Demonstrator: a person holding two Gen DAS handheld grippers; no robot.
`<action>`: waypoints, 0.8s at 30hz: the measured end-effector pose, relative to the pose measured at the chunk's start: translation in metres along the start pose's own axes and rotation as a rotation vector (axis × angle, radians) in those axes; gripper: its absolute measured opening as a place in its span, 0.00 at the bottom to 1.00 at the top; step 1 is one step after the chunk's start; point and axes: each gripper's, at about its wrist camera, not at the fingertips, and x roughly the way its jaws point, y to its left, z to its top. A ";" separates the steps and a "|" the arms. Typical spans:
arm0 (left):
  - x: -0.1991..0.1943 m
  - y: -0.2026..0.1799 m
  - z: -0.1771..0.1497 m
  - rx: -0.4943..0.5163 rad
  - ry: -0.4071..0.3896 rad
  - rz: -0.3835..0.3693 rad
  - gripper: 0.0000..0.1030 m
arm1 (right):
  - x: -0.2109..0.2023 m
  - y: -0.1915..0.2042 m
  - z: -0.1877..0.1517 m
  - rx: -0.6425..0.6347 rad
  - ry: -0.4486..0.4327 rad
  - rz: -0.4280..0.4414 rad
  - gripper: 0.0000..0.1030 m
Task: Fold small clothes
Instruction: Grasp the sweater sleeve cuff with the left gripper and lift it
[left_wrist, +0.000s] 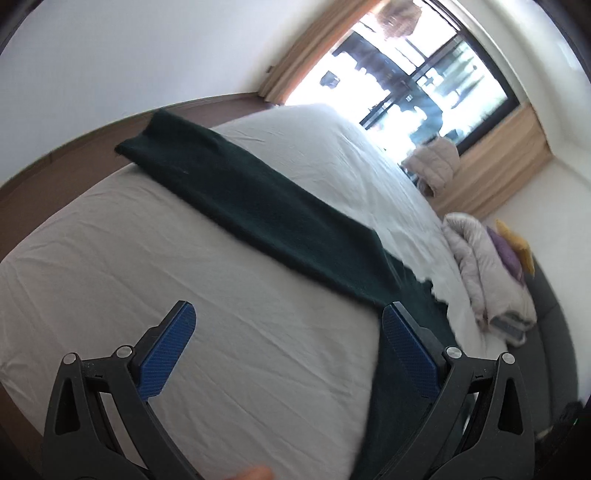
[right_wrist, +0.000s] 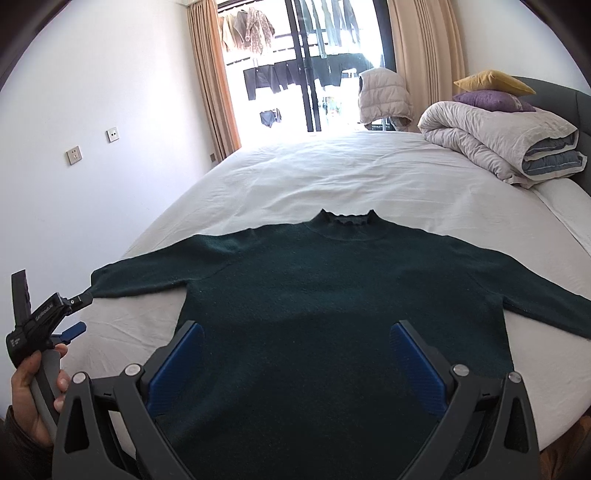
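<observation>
The dark green sweater (right_wrist: 332, 280) is spread flat on the bed (right_wrist: 369, 173), filling the frame's lower centre, sleeves outstretched; no fold is made yet. The left tool (left_wrist: 286, 345) and right tool (right_wrist: 295, 365) are held released, grasping nothing.

**Matt knit, creased cotton, textured plastic**

The dark green sweater (right_wrist: 332, 280) is a fuzzy, matt knit with a frilled collar edge. Beneath it the white bed sheet (right_wrist: 332, 173) looks like smooth woven cloth, finely creased. The right gripper (right_wrist: 295, 365) has matt black plastic arms, dull metal pivot pins and blue pads (right_wrist: 175, 373) with a fine ribbed texture (the left gripper (left_wrist: 288, 350) looks the same). The folded duvet (right_wrist: 495, 136) is soft, crinkled fabric.
</observation>
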 end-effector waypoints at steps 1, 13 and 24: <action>0.003 0.017 0.012 -0.072 -0.023 -0.028 1.00 | 0.004 0.004 0.002 -0.004 0.003 0.010 0.92; 0.046 0.090 0.085 -0.377 -0.101 -0.176 0.99 | 0.042 0.026 0.004 0.009 0.068 0.120 0.69; 0.063 0.116 0.105 -0.452 -0.073 -0.188 0.12 | 0.036 0.013 0.002 0.017 0.042 0.114 0.66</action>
